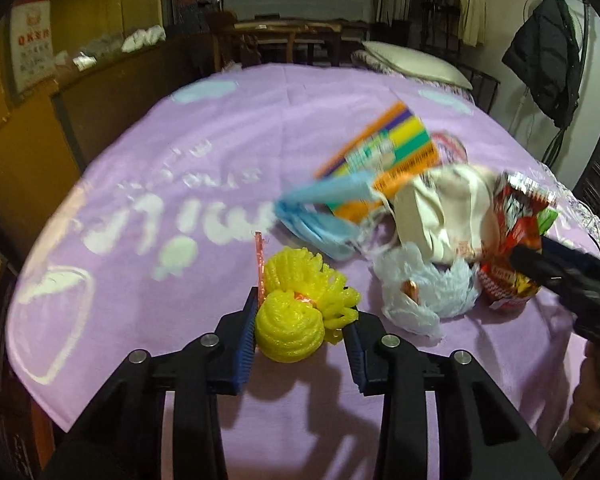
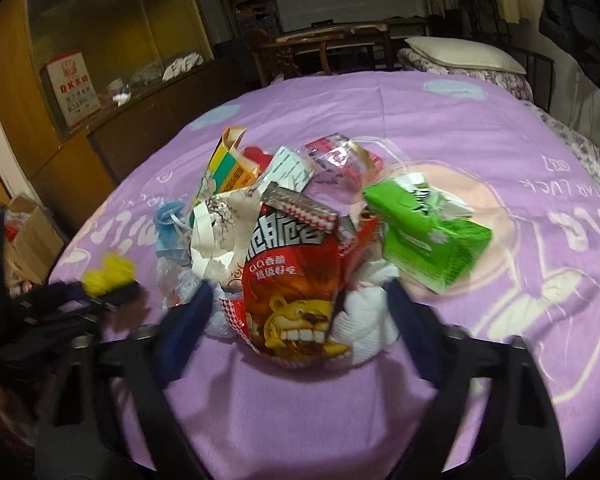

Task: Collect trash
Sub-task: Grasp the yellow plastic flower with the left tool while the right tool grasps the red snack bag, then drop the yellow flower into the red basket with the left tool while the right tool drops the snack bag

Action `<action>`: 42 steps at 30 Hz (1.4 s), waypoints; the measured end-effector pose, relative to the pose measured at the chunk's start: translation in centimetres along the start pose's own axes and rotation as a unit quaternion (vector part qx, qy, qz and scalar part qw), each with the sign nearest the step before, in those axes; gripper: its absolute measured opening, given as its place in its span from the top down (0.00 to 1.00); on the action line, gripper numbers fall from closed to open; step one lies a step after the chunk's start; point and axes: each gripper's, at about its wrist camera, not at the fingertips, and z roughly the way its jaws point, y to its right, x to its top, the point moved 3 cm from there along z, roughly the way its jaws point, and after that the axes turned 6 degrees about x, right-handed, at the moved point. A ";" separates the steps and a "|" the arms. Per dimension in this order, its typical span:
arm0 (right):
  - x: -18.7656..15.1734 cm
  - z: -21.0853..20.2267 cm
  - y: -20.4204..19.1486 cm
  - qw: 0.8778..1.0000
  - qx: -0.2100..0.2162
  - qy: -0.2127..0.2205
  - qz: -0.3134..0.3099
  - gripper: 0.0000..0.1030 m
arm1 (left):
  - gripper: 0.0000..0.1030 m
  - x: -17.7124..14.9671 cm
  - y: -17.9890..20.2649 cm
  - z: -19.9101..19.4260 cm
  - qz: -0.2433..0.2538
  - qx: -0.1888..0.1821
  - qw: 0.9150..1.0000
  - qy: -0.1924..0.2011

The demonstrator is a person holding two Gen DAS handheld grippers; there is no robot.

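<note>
A heap of trash lies on a purple cloth (image 1: 180, 140). My left gripper (image 1: 300, 328) is open with a yellow foam net (image 1: 292, 320) between its blue pads, the net resting on the cloth. Beyond it lie a blue face mask (image 1: 320, 216), a colourful striped box (image 1: 384, 152), a white paper bag (image 1: 440, 208) and crumpled pale plastic (image 1: 424, 292). My right gripper (image 2: 296, 316) is open around a red snack bag (image 2: 296, 284) with a lion face; white tissue (image 2: 364, 320) sits by its right finger. A green packet (image 2: 424, 236) lies to the right.
The cloth-covered round table (image 2: 480, 140) carries the pile. The right gripper shows in the left wrist view (image 1: 560, 276) at the red bag. Wooden cabinets (image 1: 28, 140) stand left, chairs and a pillow (image 1: 416, 60) behind, a dark coat (image 1: 548, 56) hangs right.
</note>
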 end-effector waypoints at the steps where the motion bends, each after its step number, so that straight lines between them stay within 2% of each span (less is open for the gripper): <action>1: -0.1 0.2 0.1 1.000 0.002 -0.004 0.002 0.44 | 0.63 0.1 -0.3 -0.5 0.001 0.003 1.000 0.004; 2: -0.2 0.1 0.1 1.000 0.006 -0.005 0.005 0.52 | 0.63 0.3 -0.7 -1.3 0.003 0.010 1.000 0.012; 3: -0.2 -0.2 0.2 1.000 0.012 -0.002 0.006 0.53 | 0.63 0.4 -0.9 -1.9 0.003 0.012 1.000 0.015; 4: -0.2 -0.6 0.1 1.000 0.017 0.006 0.006 0.61 | 0.63 0.4 -1.2 -2.5 0.003 0.015 1.000 0.018; 5: 0.0 -1.2 0.0 1.000 0.021 0.015 0.005 0.63 | 0.63 0.4 -1.5 -3.2 0.002 0.018 1.000 0.020; 9: 1.3 -4.5 -0.8 0.998 0.035 0.061 -0.004 0.63 | 0.63 0.2 -2.8 -5.8 -0.010 0.022 0.999 0.026; 13: 2.3 -7.6 -1.7 0.993 0.073 0.091 -0.001 0.63 | 0.62 -0.8 -4.9 -8.7 -0.031 0.023 0.999 0.034; 18: 2.8 -11.3 -4.3 0.987 0.101 0.122 -0.025 0.63 | 0.62 -2.9 -8.1 -12.8 -0.048 0.048 0.997 0.046; 23: 1.8 -14.4 -8.6 0.979 0.137 0.138 -0.068 0.62 | 0.60 -6.3 -12.6 -15.7 -0.066 0.084 0.994 0.034; 28: 0.4 -15.3 -12.8 0.972 0.176 0.120 -0.098 0.62 | 0.60 -10.0 -18.1 -16.2 -0.085 0.120 0.989 -0.004; 30: -0.2 -14.7 -14.5 0.971 0.192 0.100 -0.106 0.62 | 0.60 -12.2 -20.7 -15.9 -0.097 0.132 0.986 -0.027; 33: -0.7 -13.0 -17.1 0.969 0.208 0.063 -0.118 0.62 | 0.57 -14.9 -23.8 -14.2 -0.129 0.129 0.981 -0.061; 34: -1.1 -12.4 -18.0 0.968 0.212 0.049 -0.124 0.62 | 0.51 -15.8 -24.9 -13.1 -0.141 0.129 0.978 -0.080; 35: -1.4 -11.9 -19.0 0.967 0.214 0.040 -0.129 0.62 | 0.40 -16.6 -25.6 -12.3 -0.146 0.132 0.976 -0.094; 37: -2.1 -10.4 -20.9 0.965 0.218 0.016 -0.142 0.62 | 0.26 -18.1 -26.8 -11.4 -0.158 0.133 0.972 -0.109; 38: -2.6 -9.4 -21.9 0.964 0.220 0.000 -0.148 0.62 | 0.21 -18.9 -27.5 -10.7 -0.168 0.128 0.970 -0.116; 42: -4.4 -5.6 -25.9 0.954 0.240 -0.068 -0.167 0.62 | 0.12 -21.0 -29.6 -10.3 -0.191 0.137 0.964 -0.124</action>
